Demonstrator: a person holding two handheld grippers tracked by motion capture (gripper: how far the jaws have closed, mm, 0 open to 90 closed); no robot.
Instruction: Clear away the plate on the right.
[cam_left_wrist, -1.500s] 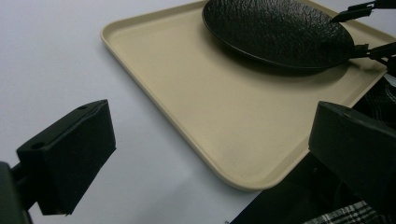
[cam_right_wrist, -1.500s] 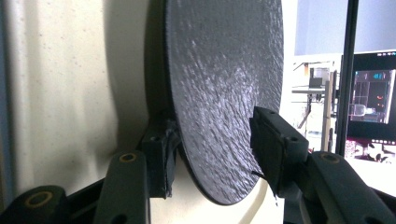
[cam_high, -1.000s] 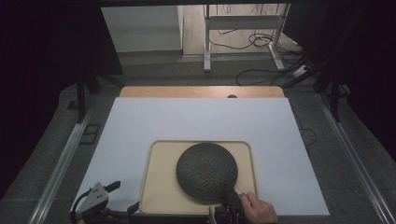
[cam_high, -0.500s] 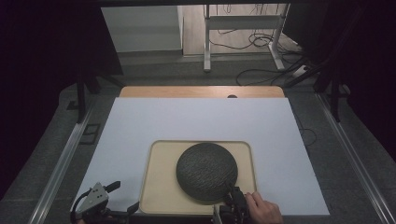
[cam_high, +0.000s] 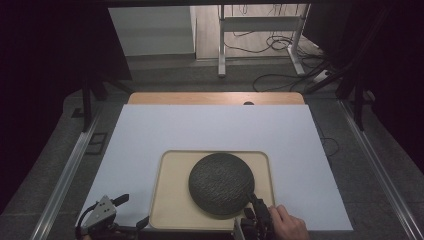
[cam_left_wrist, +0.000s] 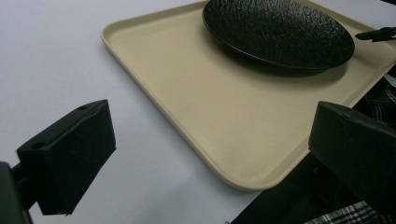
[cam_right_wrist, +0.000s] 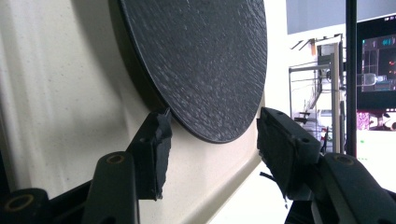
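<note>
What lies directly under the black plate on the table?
The black plate sits on a beige tray, which rests on the white table cover. The tray surface beneath the plate is hidden.

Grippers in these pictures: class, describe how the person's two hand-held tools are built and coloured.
The left gripper has black block-shaped jaws, a grey three-cornered plate on top and a dark cable looping from it. The right gripper has black jaws with matt pads on arms with round holes; a bare hand holds it. No sleeve is visible.
</note>
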